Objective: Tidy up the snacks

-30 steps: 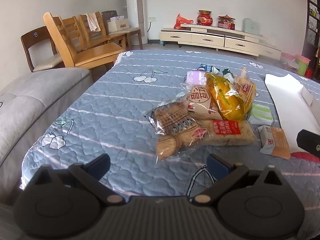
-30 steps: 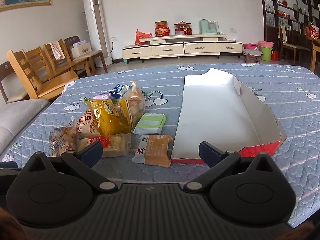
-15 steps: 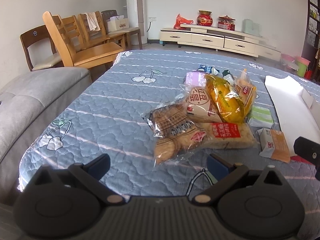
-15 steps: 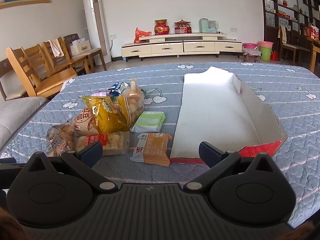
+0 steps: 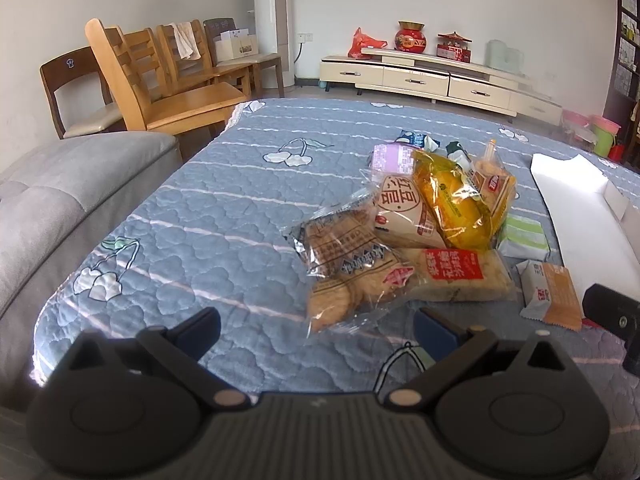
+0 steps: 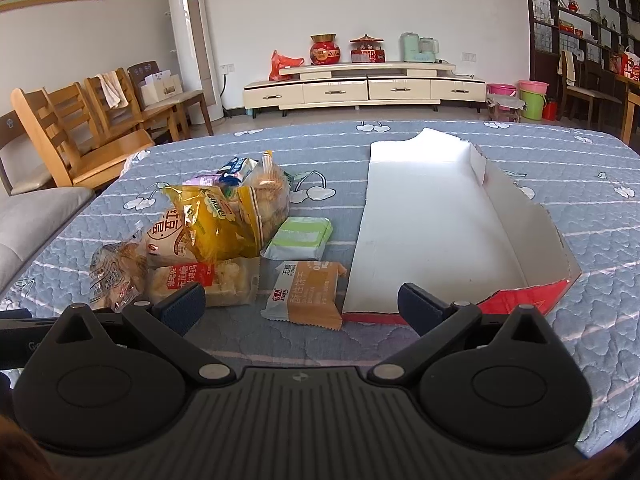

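Note:
A pile of snack packets lies on the blue quilted table (image 5: 224, 216). Nearest my left gripper (image 5: 316, 330) is a clear bag of round biscuits (image 5: 344, 268), just beyond the open, empty fingers. Behind it lie a red-labelled pastry pack (image 5: 460, 276), a beige bun bag (image 5: 404, 216) and a yellow bag (image 5: 452, 200). My right gripper (image 6: 302, 304) stands open and empty, with an orange cracker packet (image 6: 310, 294) just past its fingers and a green packet (image 6: 300, 238) farther back. A shallow white box (image 6: 432, 232) with a red front edge lies to the right.
Wooden chairs (image 5: 160, 88) stand at the table's far left and a grey sofa (image 5: 48, 208) runs along its left side. A cream TV cabinet (image 6: 360, 88) lines the back wall. The right gripper's tip (image 5: 612, 312) shows at the left wrist view's right edge.
Both grippers have crept slightly forward toward the snacks, which sit a little nearer in both views. Both stay open and empty.

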`<state>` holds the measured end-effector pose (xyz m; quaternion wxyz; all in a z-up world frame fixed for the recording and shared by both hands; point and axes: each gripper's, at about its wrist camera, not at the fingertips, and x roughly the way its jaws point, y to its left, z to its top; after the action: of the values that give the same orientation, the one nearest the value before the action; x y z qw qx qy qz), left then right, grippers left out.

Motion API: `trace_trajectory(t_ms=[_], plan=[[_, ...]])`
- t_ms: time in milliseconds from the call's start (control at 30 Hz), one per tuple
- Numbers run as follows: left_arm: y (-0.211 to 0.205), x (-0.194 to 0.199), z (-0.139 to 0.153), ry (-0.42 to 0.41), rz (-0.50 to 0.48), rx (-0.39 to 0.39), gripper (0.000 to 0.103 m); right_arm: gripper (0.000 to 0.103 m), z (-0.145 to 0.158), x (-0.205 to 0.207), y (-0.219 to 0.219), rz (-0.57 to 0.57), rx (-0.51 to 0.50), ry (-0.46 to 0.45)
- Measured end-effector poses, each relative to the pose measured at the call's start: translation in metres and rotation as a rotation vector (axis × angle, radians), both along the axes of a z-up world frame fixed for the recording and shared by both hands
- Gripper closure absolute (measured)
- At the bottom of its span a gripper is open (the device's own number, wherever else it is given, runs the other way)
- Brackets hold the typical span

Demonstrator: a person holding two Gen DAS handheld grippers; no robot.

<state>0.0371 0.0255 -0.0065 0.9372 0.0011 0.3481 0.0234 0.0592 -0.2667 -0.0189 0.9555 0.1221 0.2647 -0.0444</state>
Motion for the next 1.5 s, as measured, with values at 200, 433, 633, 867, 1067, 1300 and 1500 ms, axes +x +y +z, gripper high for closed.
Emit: trace_trajectory(t_ms=[200,433,633,867,1067,1300,1500], plan=[[0.003,0.017,0.008,-0.041,0.017,-0.047,0.001,0.0,-0.001,0.001,-0.001,-0.002,0.002,0.006],[0.002,0.061,-0.002,-0.015,0.053,-0.061,0.001,0.0,-0.003,0.004,0.001,0.006,-0.026,0.004],[0.02,0.075,-0.029,0.061,0.043,-0.149,0.004,0.0,-0.009,0.011,0.001,0.061,-0.07,0.012],[0.024,0.062,-0.039,0.013,-0.029,-0.043,0.041,0.0,-0.026,0.032,-0.01,0.13,-0.068,0.065],[0.036,0.054,-0.035,-0.003,-0.009,-0.097,0.047,0.0,-0.027,0.051,0.0,0.24,-0.136,0.05],[0.045,0.04,-0.032,-0.026,-0.015,-0.103,0.048,0.0,-0.043,0.077,-0.006,0.309,-0.175,0.119],[0.044,0.032,-0.025,-0.051,-0.041,-0.101,0.048,0.002,-0.044,0.097,-0.019,0.324,-0.142,0.144]])
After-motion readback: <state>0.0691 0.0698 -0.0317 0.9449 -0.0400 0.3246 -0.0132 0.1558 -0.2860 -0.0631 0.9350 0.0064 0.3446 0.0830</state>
